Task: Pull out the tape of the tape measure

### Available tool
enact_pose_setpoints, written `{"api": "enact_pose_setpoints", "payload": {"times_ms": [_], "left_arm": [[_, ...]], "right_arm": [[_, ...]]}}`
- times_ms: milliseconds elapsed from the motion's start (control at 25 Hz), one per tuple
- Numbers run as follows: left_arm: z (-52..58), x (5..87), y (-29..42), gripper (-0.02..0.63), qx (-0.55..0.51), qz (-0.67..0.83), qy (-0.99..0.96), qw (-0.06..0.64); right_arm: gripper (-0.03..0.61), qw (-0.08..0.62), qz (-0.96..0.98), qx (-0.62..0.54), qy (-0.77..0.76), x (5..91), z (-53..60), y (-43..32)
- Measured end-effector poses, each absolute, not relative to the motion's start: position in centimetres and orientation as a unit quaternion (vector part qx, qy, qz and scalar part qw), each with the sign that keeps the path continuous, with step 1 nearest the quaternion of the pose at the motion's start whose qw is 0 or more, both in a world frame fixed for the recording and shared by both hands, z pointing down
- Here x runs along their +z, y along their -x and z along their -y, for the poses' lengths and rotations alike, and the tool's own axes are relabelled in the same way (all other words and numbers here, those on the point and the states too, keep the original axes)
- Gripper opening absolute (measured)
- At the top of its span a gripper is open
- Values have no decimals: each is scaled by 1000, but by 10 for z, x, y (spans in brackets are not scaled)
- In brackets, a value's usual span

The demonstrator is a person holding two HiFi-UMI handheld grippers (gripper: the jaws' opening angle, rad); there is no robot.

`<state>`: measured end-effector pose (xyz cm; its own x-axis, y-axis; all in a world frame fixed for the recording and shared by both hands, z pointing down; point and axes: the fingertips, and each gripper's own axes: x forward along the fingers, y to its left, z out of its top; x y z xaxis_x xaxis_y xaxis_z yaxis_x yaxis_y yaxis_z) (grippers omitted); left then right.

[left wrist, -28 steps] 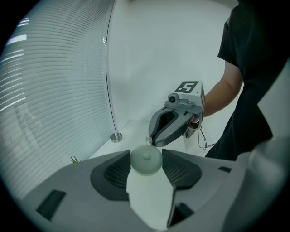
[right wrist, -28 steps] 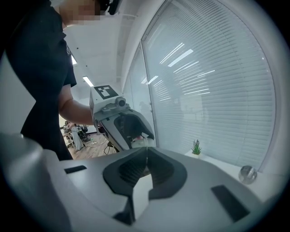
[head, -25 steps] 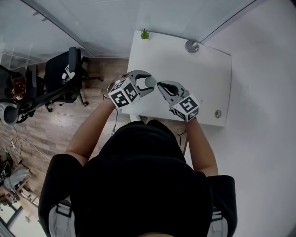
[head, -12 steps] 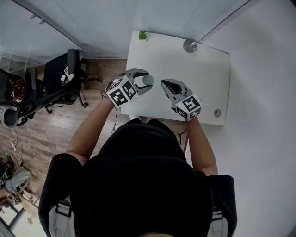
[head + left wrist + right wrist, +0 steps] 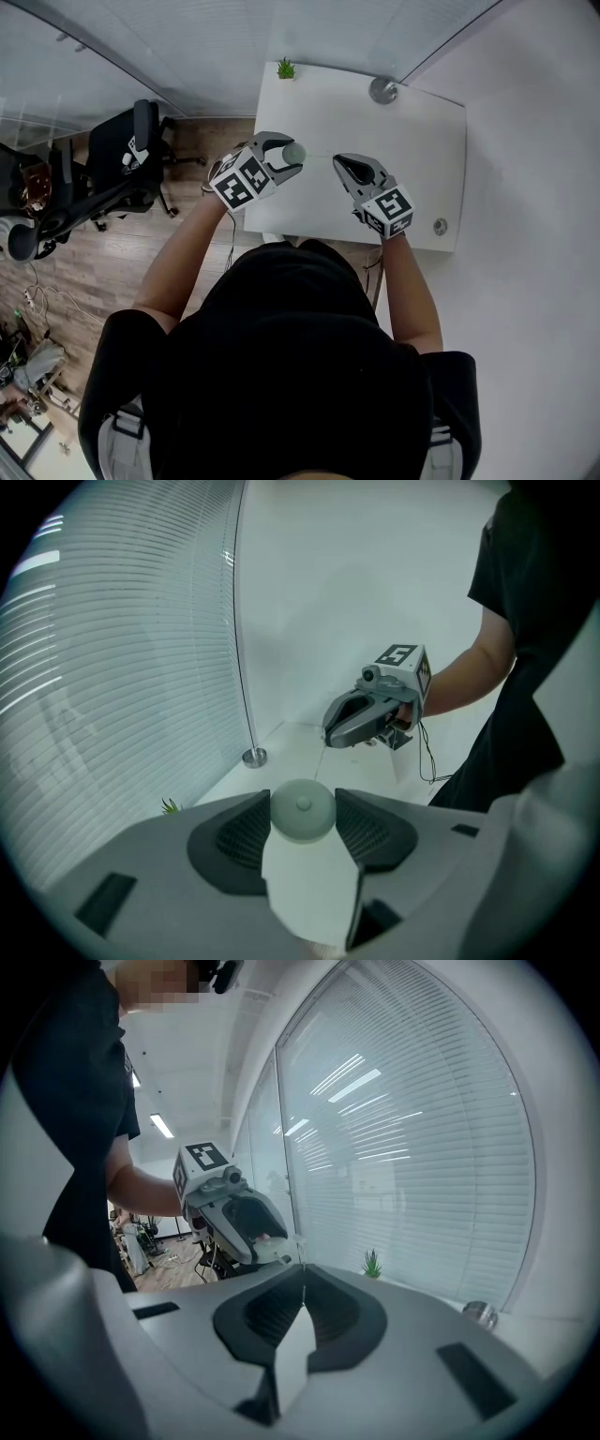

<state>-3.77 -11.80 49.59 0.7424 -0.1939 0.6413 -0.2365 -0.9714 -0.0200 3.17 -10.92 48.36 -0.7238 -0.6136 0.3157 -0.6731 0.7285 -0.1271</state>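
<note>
A small round grey-green tape measure [image 5: 294, 153] sits between the pads of my left gripper [image 5: 287, 155], which is shut on its case above the white table [image 5: 422, 141]. In the left gripper view the case [image 5: 302, 810] fills the gap between the jaws. A thin tape [image 5: 320, 764] runs from it to my right gripper [image 5: 330, 739]. In the head view my right gripper [image 5: 338, 161] is shut, a short way right of the case. In the right gripper view the jaws meet on the thin tape [image 5: 302, 1265], and the left gripper [image 5: 272, 1241] faces me beyond it.
A small green plant [image 5: 286, 68] and a round metal base [image 5: 382, 91] stand at the table's far edge. A small round fitting [image 5: 441, 228] lies near the front right. A black office chair [image 5: 131, 150] stands on the wood floor at the left, and window blinds [image 5: 403, 1147] run behind the table.
My right gripper has moved right, away from the left one, and the gap between them has widened. The left gripper still holds the case and has shifted slightly toward the far side.
</note>
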Motion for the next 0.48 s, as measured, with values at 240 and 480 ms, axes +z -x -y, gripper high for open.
{"api": "enact_pose_setpoints", "payload": {"times_ms": [240,480], "left_arm": [[128,499,40,227,344,118,-931,33],[132,504,42,227,352,121,-928,31]], "right_arm": [[9,128,914,121,-365,486,115,-46],[9,130,906,124,-384,490,119,-63]]}}
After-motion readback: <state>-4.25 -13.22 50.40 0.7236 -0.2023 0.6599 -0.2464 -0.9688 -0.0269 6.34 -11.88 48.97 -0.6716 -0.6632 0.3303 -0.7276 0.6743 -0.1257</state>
